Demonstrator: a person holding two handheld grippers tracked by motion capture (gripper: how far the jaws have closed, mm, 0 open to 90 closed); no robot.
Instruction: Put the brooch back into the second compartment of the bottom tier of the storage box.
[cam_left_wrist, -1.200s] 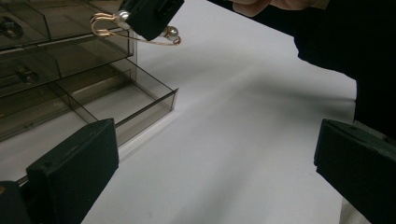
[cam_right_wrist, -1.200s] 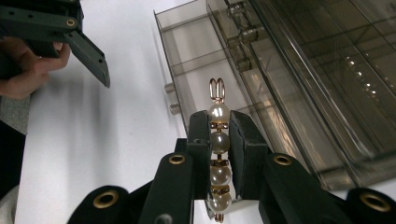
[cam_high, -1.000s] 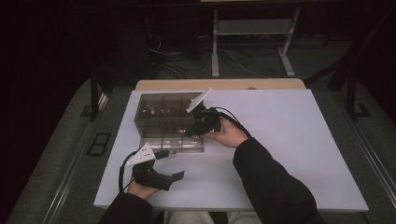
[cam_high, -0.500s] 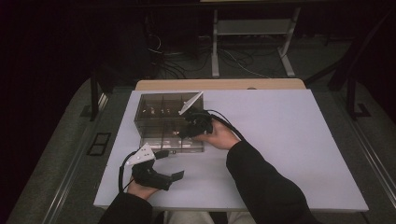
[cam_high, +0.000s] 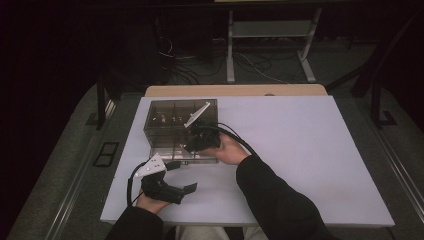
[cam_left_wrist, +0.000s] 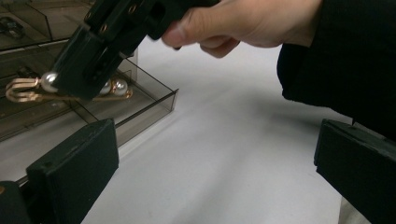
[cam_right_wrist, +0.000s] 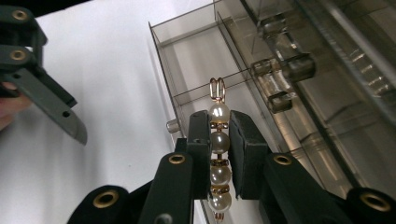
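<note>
Currently pinching pearl hair clip (cam_right_wrist: 218, 154) between right gripper (cam_right_wrist: 217, 140) jaws, over open drawer (cam_right_wrist: 205, 88) of smoky organizer box (cam_high: 170, 117); left gripper (cam_high: 187, 188) spread, resting apart.

There are two grippers: the left gripper (cam_high: 187, 188) and the right gripper (cam_right_wrist: 218, 140). There is one clear box (cam_high: 165, 127), one pearl clip (cam_right_wrist: 218, 154) with four pearls, and one surface (cam_high: 310, 150).

A clear smoky plastic drawer organiser box (cam_high: 175, 122) sits on the white rectangular table (cam_high: 310, 150), left of centre. A gold pearl hair clip (cam_right_wrist: 218, 154) hangs over its pulled-out front drawer (cam_right_wrist: 196, 84). A pale wooden board (cam_high: 235, 90) lies behind the table
</note>
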